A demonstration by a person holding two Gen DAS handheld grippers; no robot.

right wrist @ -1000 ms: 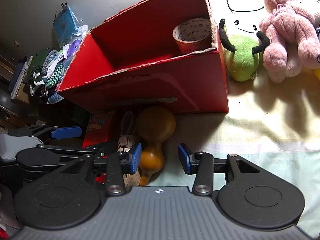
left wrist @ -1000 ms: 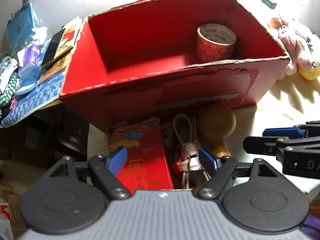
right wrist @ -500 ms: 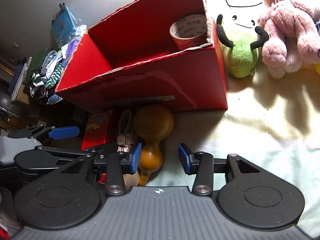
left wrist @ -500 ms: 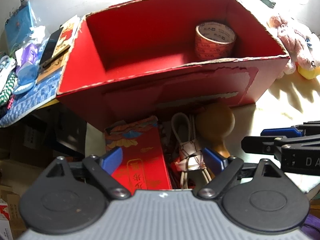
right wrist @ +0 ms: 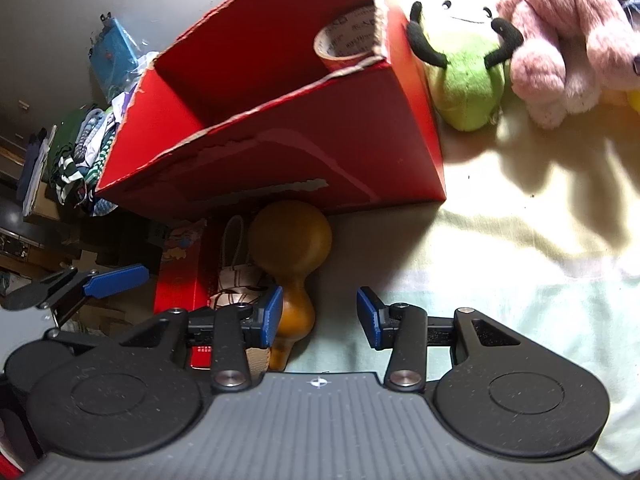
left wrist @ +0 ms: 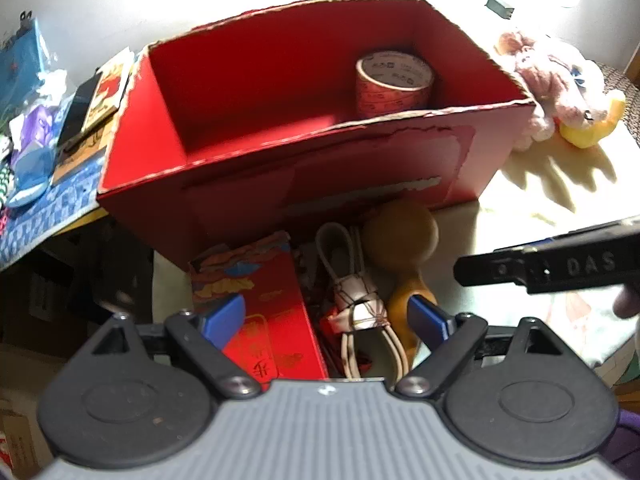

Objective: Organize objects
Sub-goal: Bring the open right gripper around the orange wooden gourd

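The left gripper [left wrist: 326, 318] hangs over the clutter in front of the red cardboard box [left wrist: 280, 184]. Its jaws have just been opening and stand wide, gripping nothing; between them lie a red printed packet [left wrist: 264, 320] and a bundled beige cord [left wrist: 356, 304]. The right gripper [right wrist: 318, 316] is about half open and empty, above the pale cloth [right wrist: 500, 260]; its left pad is just beside the neck of a brown gourd [right wrist: 292, 248]. The gourd lies against the box's near wall, right of the cord. Inside the box, a roll of printed tape [left wrist: 394, 84] stands in the far right corner. To the right of the box sit a green plush toy [right wrist: 466, 80] and a pink plush toy [right wrist: 576, 36]. Folded clothes [right wrist: 76, 156] are heaped to the far left.
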